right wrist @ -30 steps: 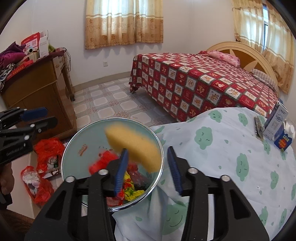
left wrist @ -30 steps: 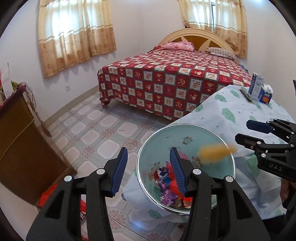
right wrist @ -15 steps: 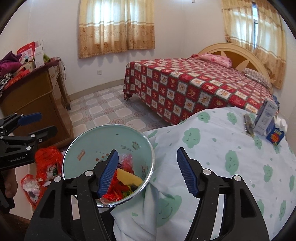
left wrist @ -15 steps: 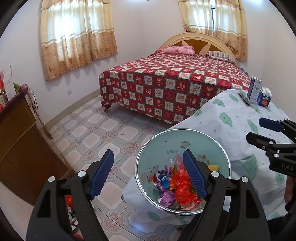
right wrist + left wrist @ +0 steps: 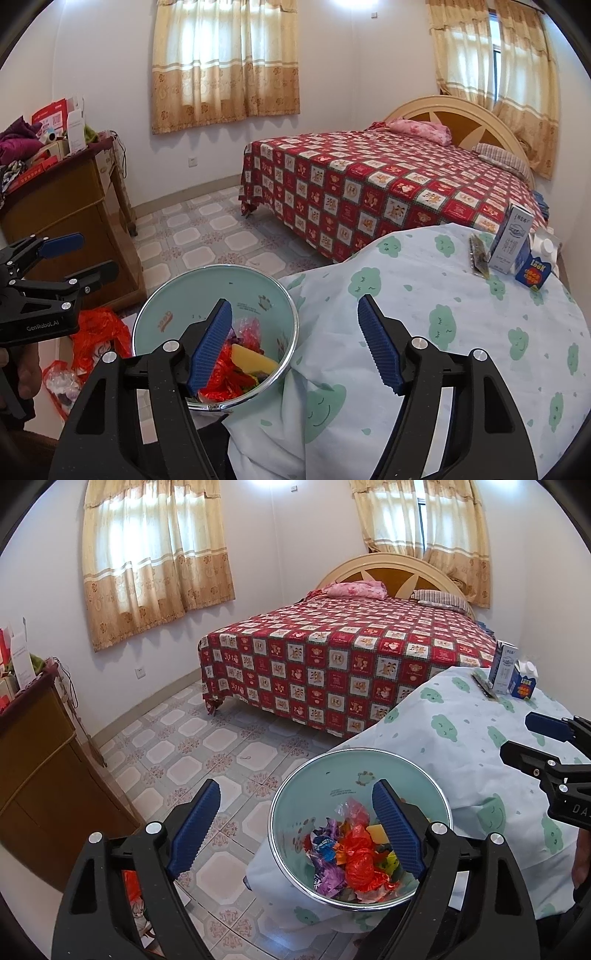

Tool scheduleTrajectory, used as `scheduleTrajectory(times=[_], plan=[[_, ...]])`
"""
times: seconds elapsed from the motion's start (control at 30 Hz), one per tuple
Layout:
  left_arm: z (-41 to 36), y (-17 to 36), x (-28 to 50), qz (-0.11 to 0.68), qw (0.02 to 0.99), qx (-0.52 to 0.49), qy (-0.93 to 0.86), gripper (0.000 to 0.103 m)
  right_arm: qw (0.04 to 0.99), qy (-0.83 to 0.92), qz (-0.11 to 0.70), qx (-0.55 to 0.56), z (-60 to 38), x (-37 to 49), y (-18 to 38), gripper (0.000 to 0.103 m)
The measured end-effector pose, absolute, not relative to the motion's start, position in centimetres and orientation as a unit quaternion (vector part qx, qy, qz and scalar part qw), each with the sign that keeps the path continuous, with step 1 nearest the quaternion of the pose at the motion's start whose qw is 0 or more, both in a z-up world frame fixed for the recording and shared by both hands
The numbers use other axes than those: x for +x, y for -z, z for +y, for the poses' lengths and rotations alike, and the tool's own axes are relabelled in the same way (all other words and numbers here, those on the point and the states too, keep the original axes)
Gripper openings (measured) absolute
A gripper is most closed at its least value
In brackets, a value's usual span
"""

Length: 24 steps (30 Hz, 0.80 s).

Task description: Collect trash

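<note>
Left wrist view. Two grippers: left gripper in foreground, jaws opening, nothing between the pads; right gripper at right edge, empty. One bin, mint-green inside, chrome rim, against the table's draped edge. Inside: crumpled wrappers, red, purple, orange, too many to count, plus one yellow piece. Table under pale cloth with green cloud prints. Two cartons at far edge. Tiled floor, one bed, wooden cabinet at left.

Right wrist view. Right gripper over bin rim and cloth, jaws opening, empty. Yellow piece atop wrappers in bin. Left gripper at left. Red bags on floor beside cabinet.
</note>
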<state>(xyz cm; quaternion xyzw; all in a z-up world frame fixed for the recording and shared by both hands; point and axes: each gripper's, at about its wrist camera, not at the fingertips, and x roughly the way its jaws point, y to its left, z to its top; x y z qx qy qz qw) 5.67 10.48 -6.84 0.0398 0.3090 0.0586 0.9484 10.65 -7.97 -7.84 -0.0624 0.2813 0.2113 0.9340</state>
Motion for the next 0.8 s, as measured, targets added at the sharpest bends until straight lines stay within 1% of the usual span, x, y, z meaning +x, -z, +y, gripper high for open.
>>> scheduleTrajectory(times=[0.1,0.23,0.57,0.67,0.8], plan=[[10.53,6.81,5.64,0.309,0.948,0.04,-0.06,0.084,0.934,-0.211,0.281,-0.063,-7.97,10.6,7.79,0.071],[10.64,6.56,5.57,0.307,0.949,0.039,-0.062,0.089,0.934,-0.211,0.281,-0.063,-7.96,10.57,7.78,0.071],[10.61,6.51,5.52,0.306,0.949,0.039,-0.062,0.09,0.935,-0.21,0.28,-0.062,-8.12,10.48,7.77,0.071],[10.47,6.26,5.48,0.304,0.95,0.041,-0.064,0.095,0.935,-0.21,0.279,-0.061,-8.18,10.48,7.8,0.073],[10.32,5.98,5.48,0.302,0.95,0.042,-0.063,0.096,0.936,-0.21,0.278,-0.06,-8.37,10.38,7.79,0.074]])
